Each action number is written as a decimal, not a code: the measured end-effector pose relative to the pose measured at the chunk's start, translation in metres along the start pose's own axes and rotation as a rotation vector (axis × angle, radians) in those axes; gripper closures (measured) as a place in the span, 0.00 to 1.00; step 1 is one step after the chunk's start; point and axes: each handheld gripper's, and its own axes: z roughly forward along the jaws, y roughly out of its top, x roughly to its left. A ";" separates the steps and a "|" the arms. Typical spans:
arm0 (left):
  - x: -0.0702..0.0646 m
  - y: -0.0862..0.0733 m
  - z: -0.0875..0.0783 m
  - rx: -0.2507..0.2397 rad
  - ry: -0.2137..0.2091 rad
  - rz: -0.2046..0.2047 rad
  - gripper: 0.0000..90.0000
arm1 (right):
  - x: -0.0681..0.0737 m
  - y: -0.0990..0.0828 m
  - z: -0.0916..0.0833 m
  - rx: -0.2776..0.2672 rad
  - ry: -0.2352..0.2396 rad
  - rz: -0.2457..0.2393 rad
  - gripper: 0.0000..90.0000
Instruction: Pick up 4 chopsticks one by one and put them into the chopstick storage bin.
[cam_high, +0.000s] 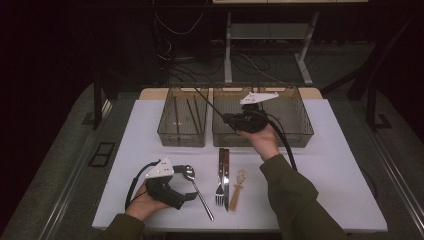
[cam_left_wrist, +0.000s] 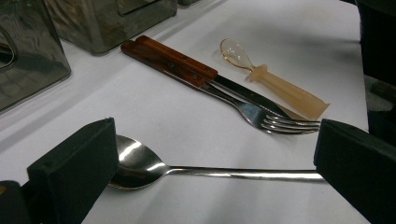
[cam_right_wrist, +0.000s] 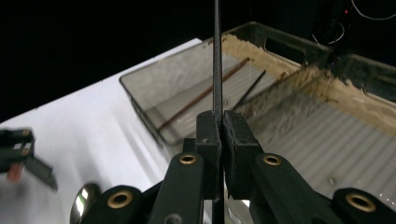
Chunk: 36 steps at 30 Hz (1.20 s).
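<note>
My right gripper (cam_high: 231, 120) hovers above the front of the two smoky bins, shut on a thin black chopstick (cam_high: 210, 104) that slants up and left over the left bin (cam_high: 170, 135). In the right gripper view the pads (cam_right_wrist: 209, 133) pinch the chopstick (cam_right_wrist: 217, 56) upright, with the left bin (cam_right_wrist: 140, 95) behind it. Several chopsticks (cam_right_wrist: 201, 95) lie in that bin. My left gripper (cam_high: 187, 183) rests at the table's front left, open. Its wide jaws straddle a metal spoon (cam_left_wrist: 140, 163) lying flat on the white table.
The right bin (cam_high: 305, 130) stands beside the left one. In front of the bins lie a wooden-handled fork (cam_high: 220, 175) and knife (cam_high: 226, 172) side by side, and a small translucent spoon (cam_high: 238, 186) to their right. The table edge (cam_high: 240, 227) runs along the front.
</note>
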 end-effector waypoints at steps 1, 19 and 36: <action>0.000 0.000 0.000 -0.001 0.000 0.000 0.00 | 0.001 0.003 0.004 0.000 -0.002 0.000 0.95; 0.000 0.000 0.000 -0.004 -0.012 0.010 0.00 | 0.024 0.038 0.089 0.038 -0.019 0.006 0.95; 0.000 0.001 0.000 -0.003 -0.023 0.012 0.00 | 0.030 0.019 0.138 0.149 -0.046 0.048 0.95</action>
